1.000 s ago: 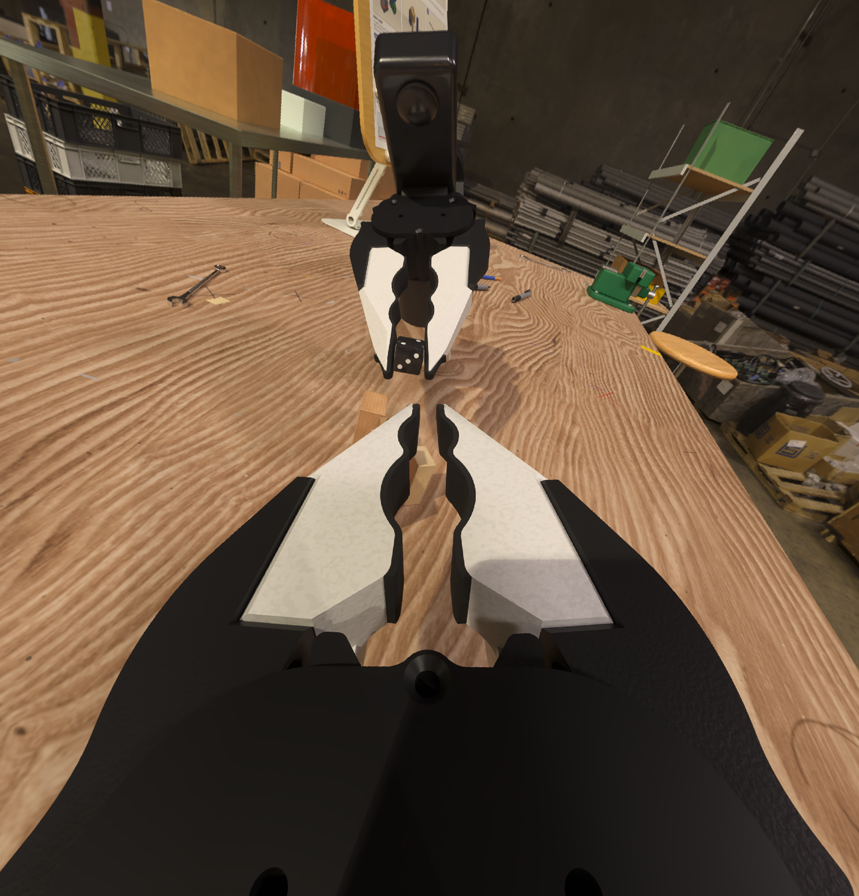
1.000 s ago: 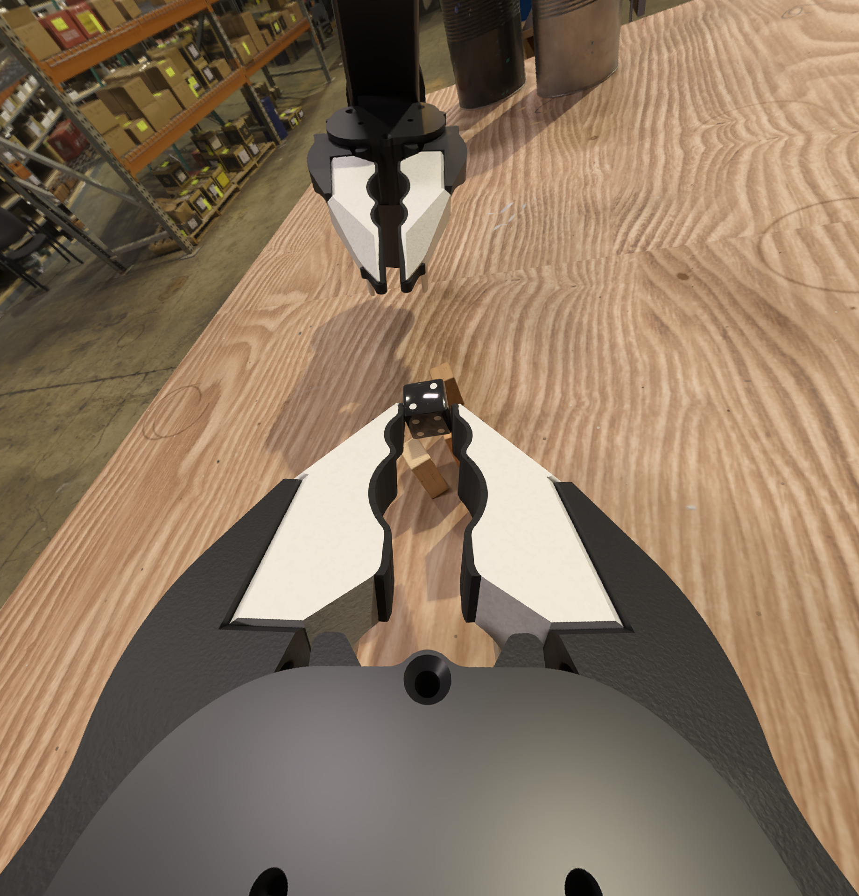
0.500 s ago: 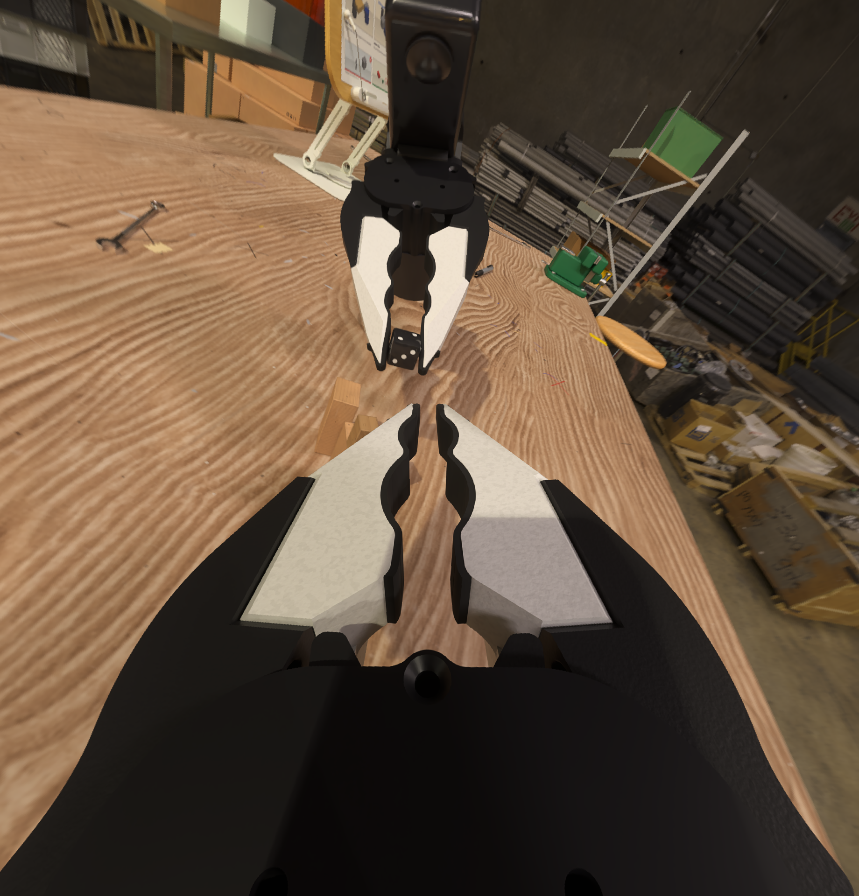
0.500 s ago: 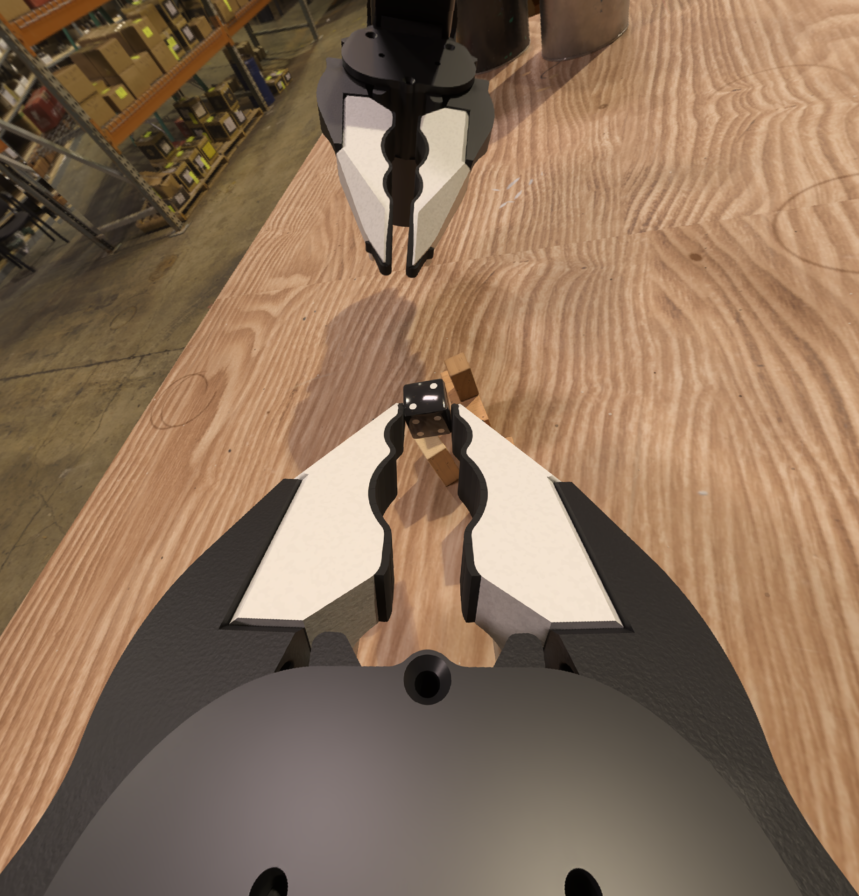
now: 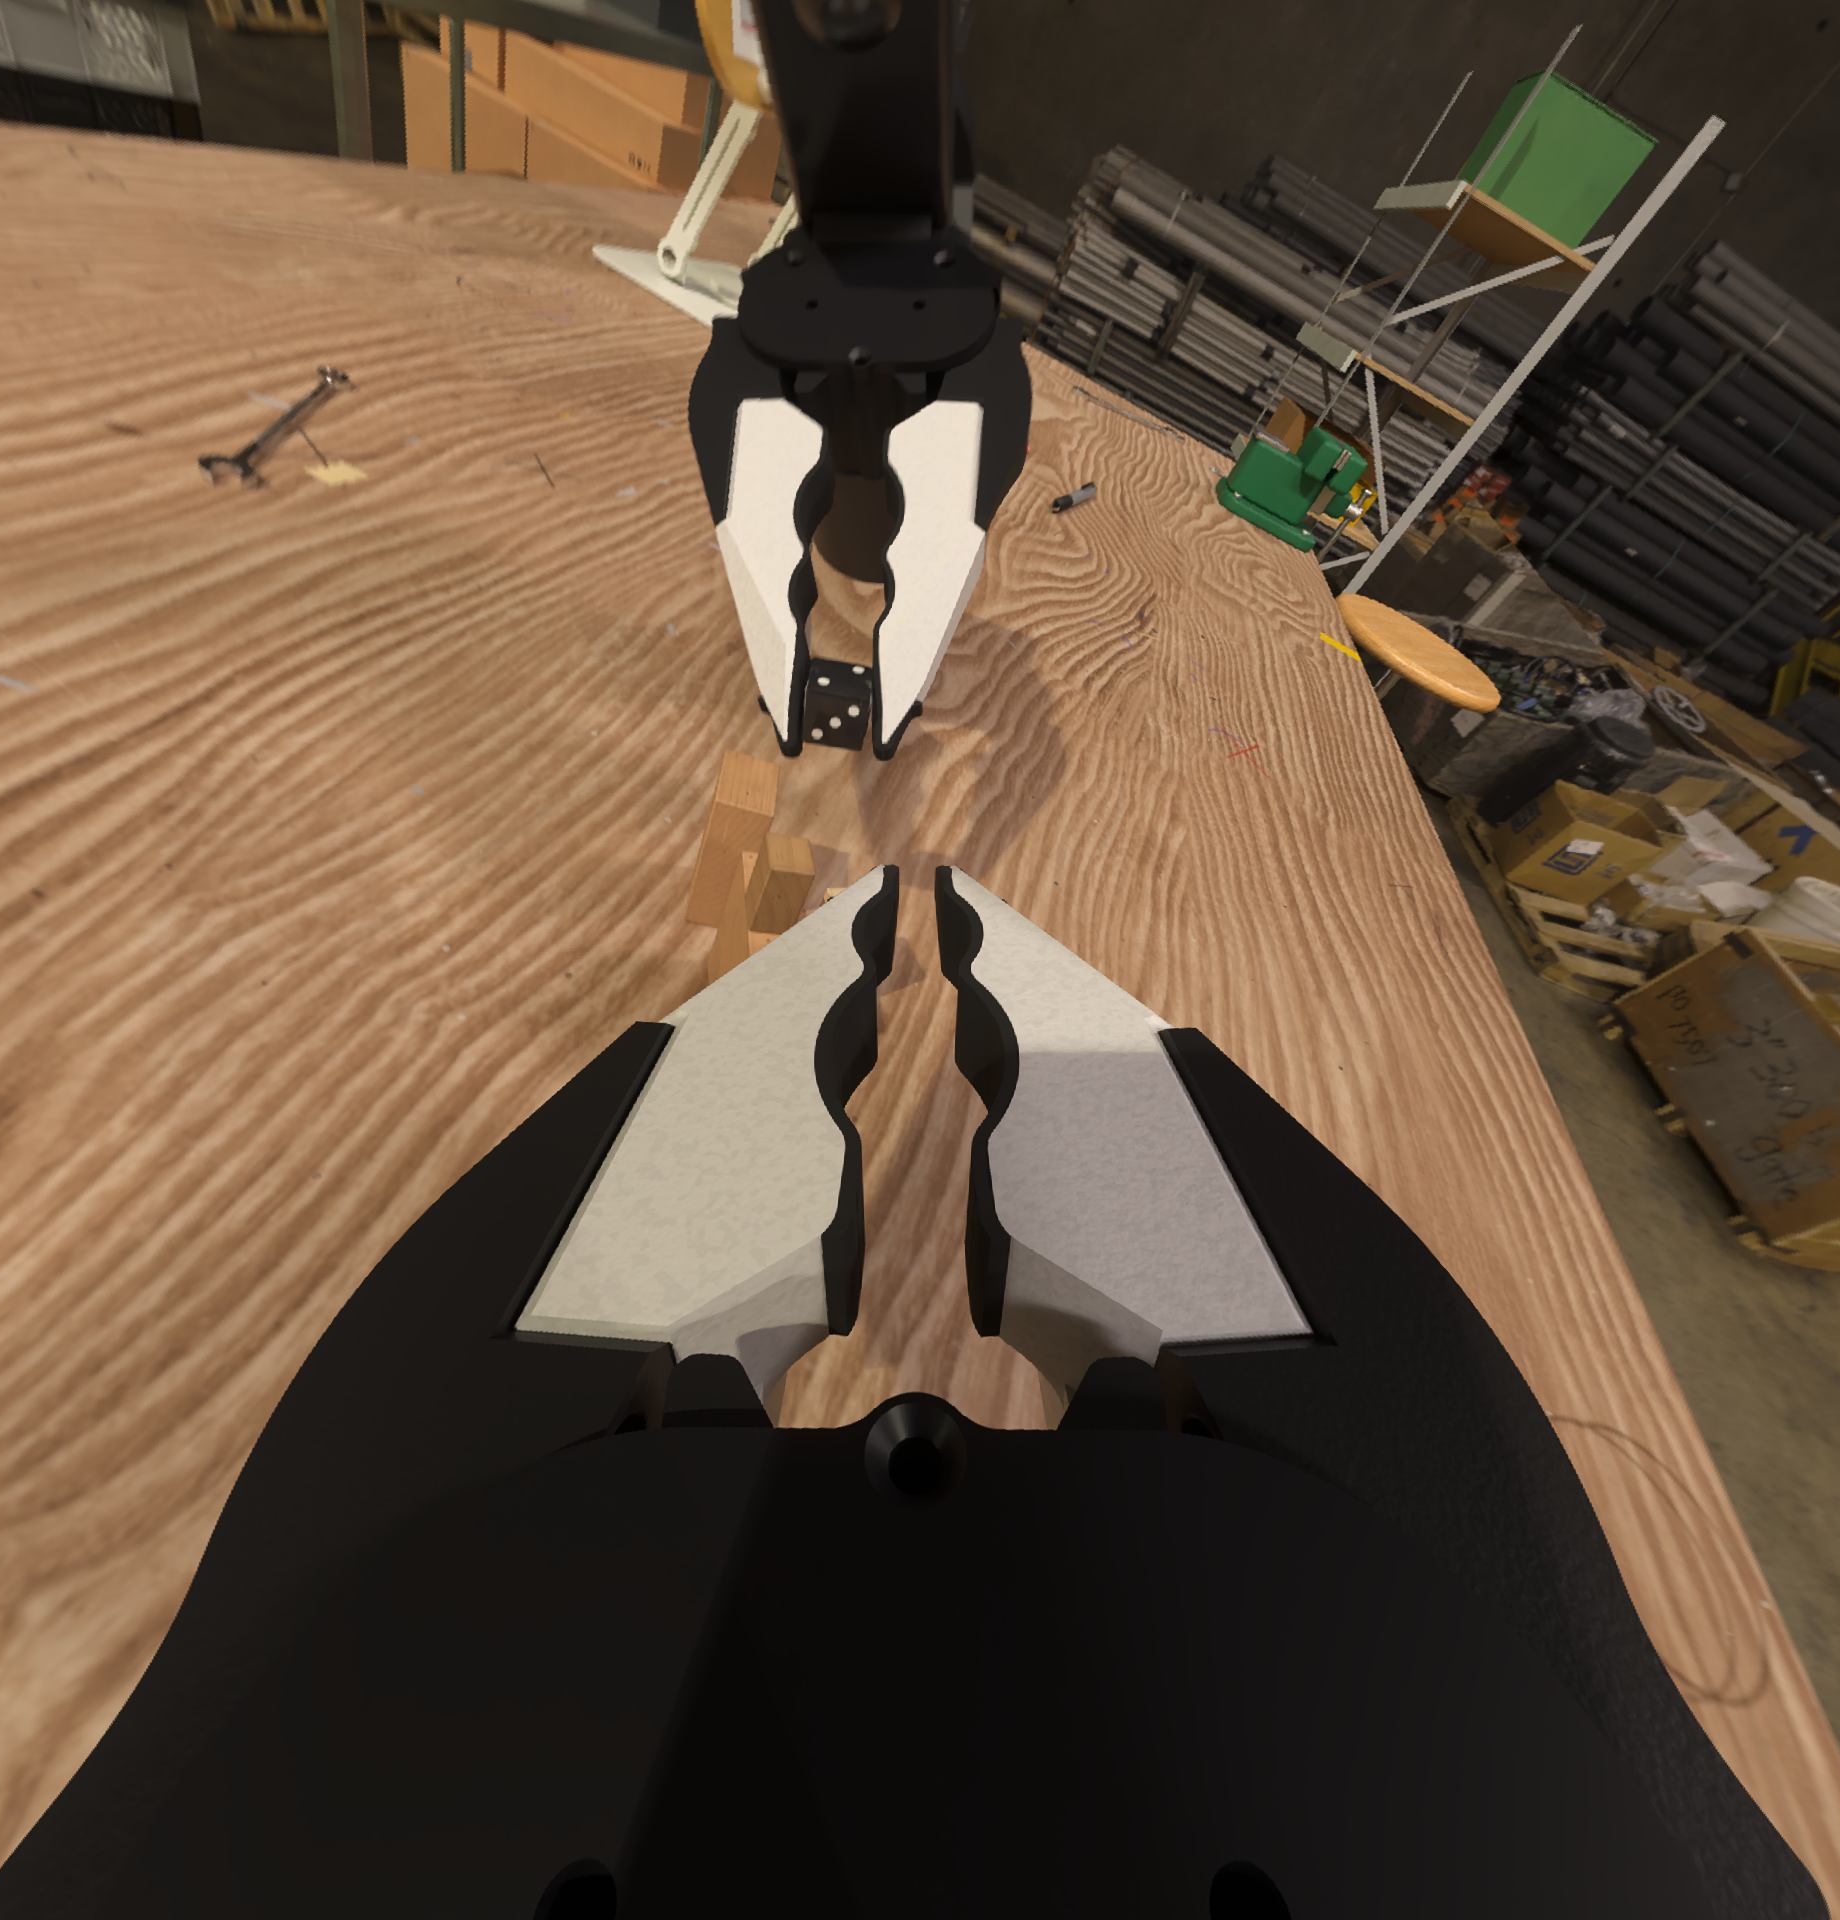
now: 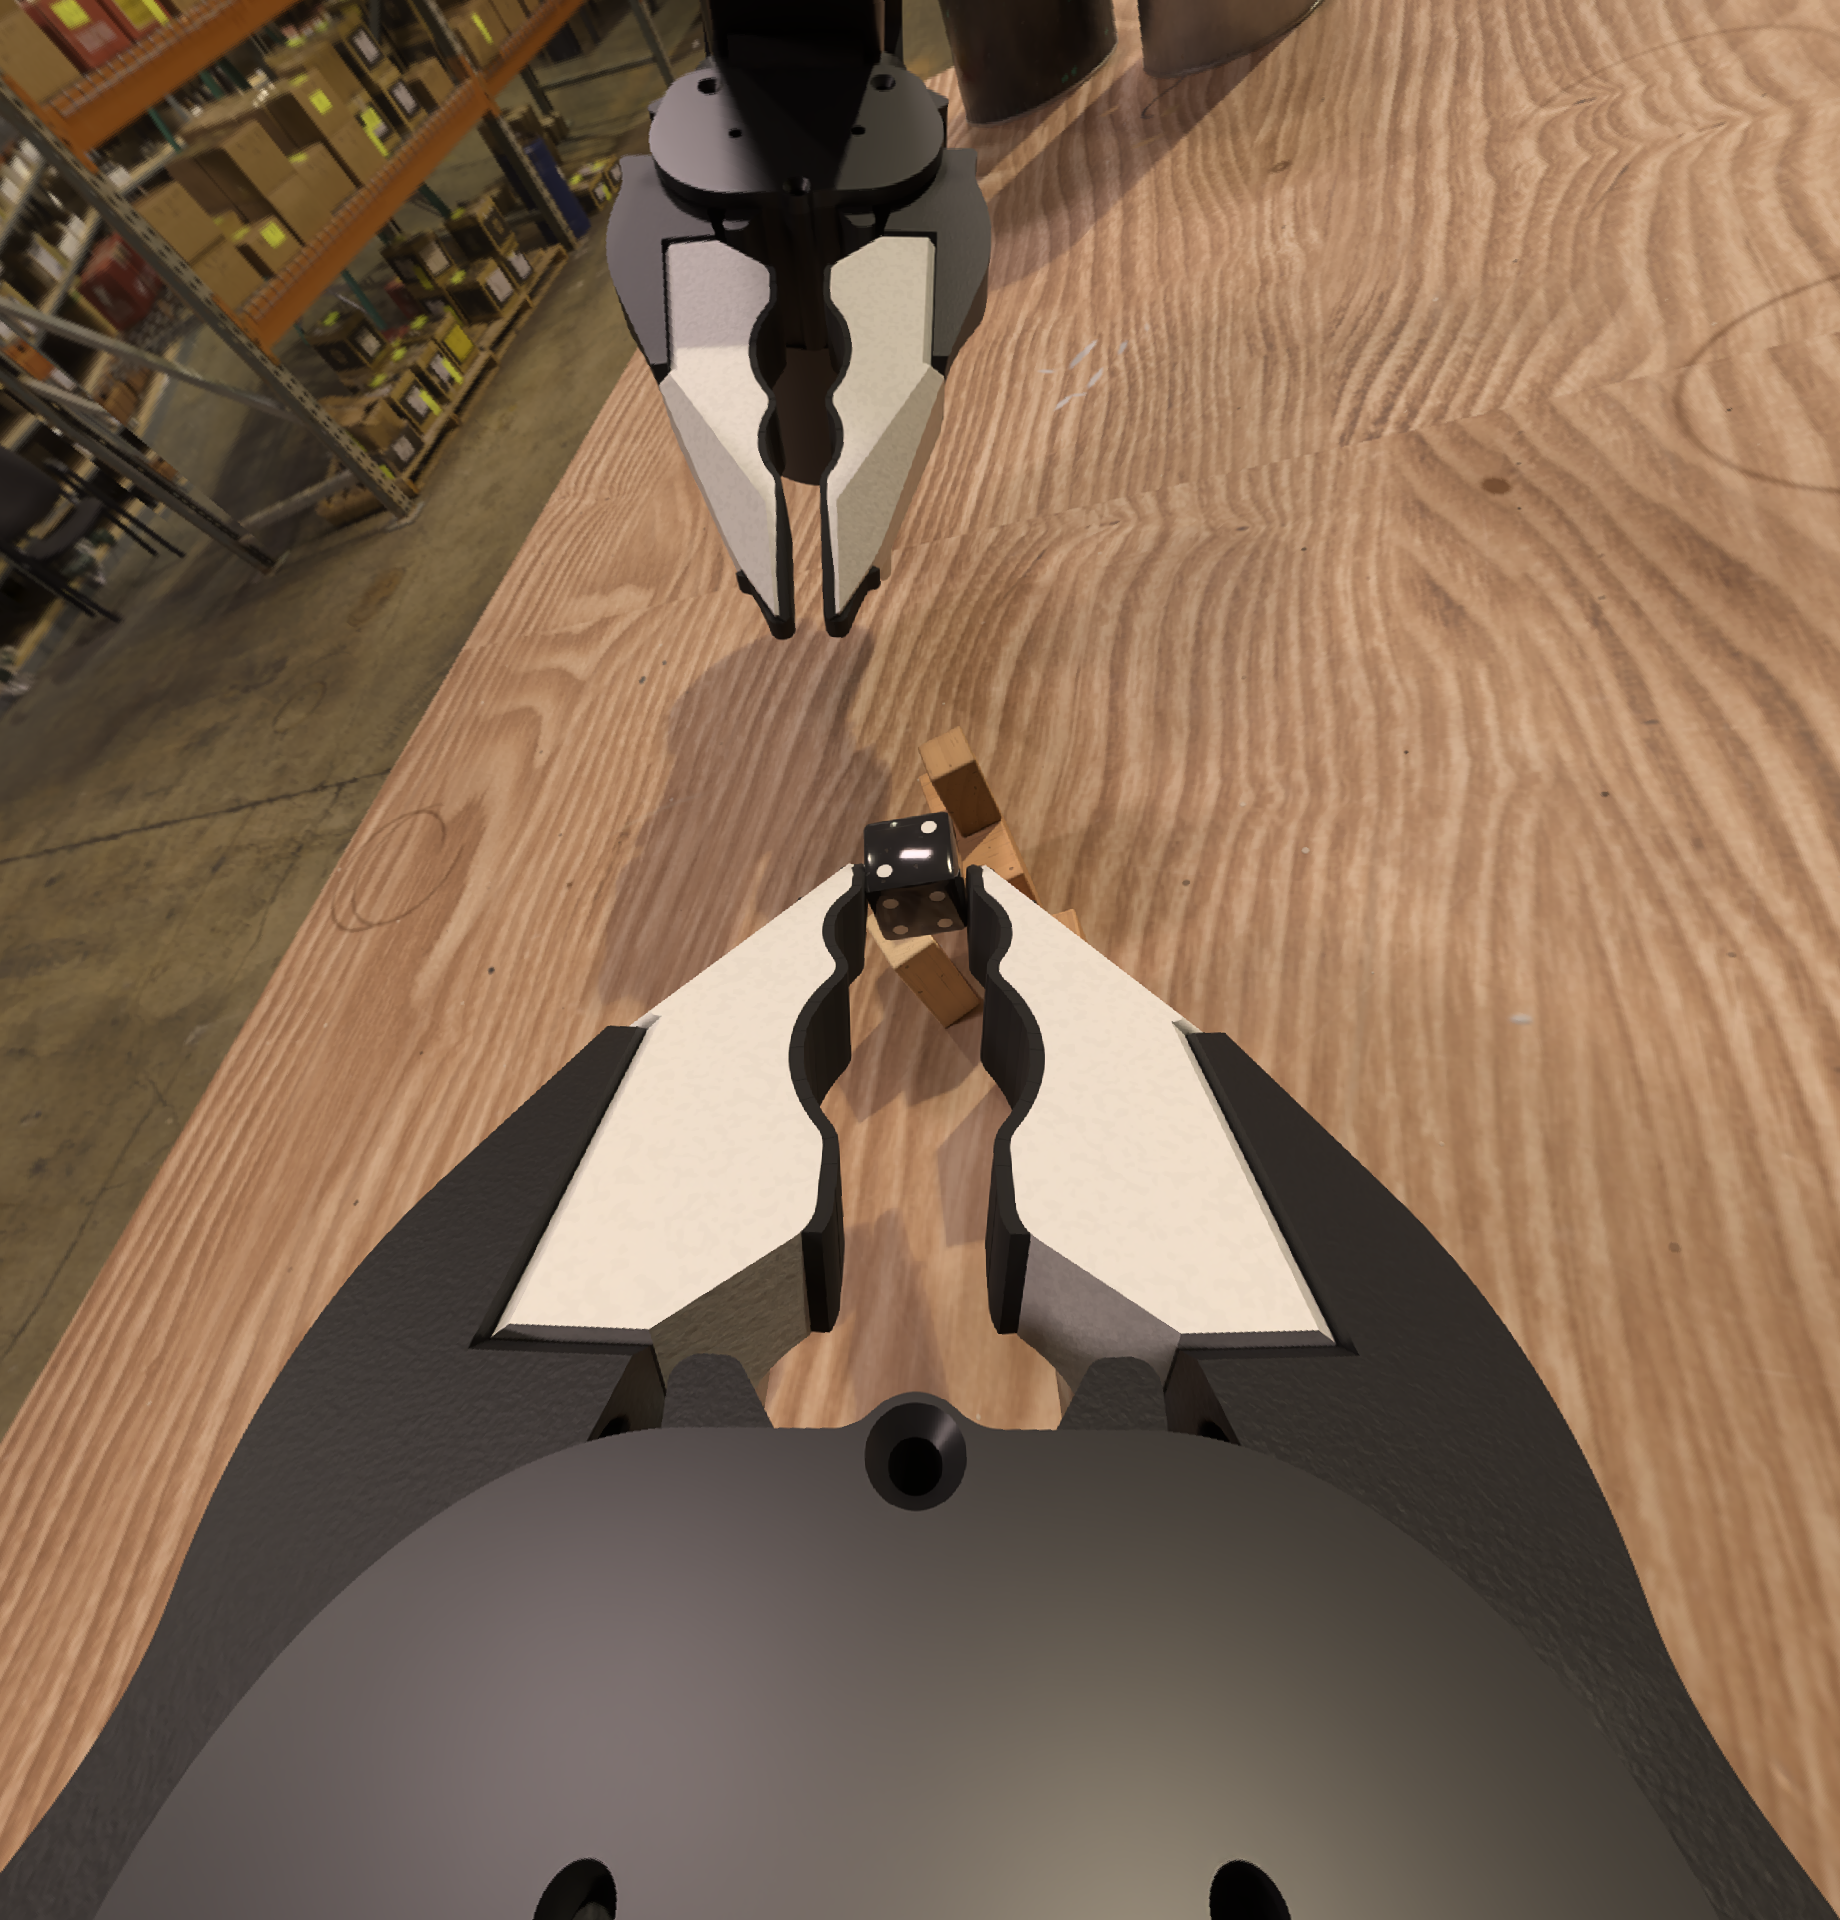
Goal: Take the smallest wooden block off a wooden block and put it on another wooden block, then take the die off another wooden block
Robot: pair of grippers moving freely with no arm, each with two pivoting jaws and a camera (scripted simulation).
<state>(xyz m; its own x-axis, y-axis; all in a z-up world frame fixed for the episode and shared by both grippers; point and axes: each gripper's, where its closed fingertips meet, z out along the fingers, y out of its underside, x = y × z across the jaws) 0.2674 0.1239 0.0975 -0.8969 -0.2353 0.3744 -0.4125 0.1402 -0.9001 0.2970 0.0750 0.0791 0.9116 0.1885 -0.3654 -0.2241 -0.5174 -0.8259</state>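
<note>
Right wrist view: right gripper at centre frame, clamped on the black die with white pips, pinched between the fingertips and held clear of the table. Just behind and below the die, a cluster of wooden blocks on the tabletop, one upright above and right of the die, another lying tilted and seen through the gap between the fingers. Which is the smallest block: cannot tell. In the upper middle of the frame, the left gripper pointing down, jaws nearly together with only a thin slit, nothing between them, its shadow on the wood below. Warehouse shelving with boxes at upper left; two dark cylinders at the top edge.

Left wrist view: left gripper at centre, fingertips a narrow gap apart and holding nothing, bare table visible through the slit. Wooden blocks just left of the fingertips, partly hidden behind the left finger. Above them, upper centre, the right gripper gripping the die. Wrench at upper left, green vise and round stool at right.
</note>
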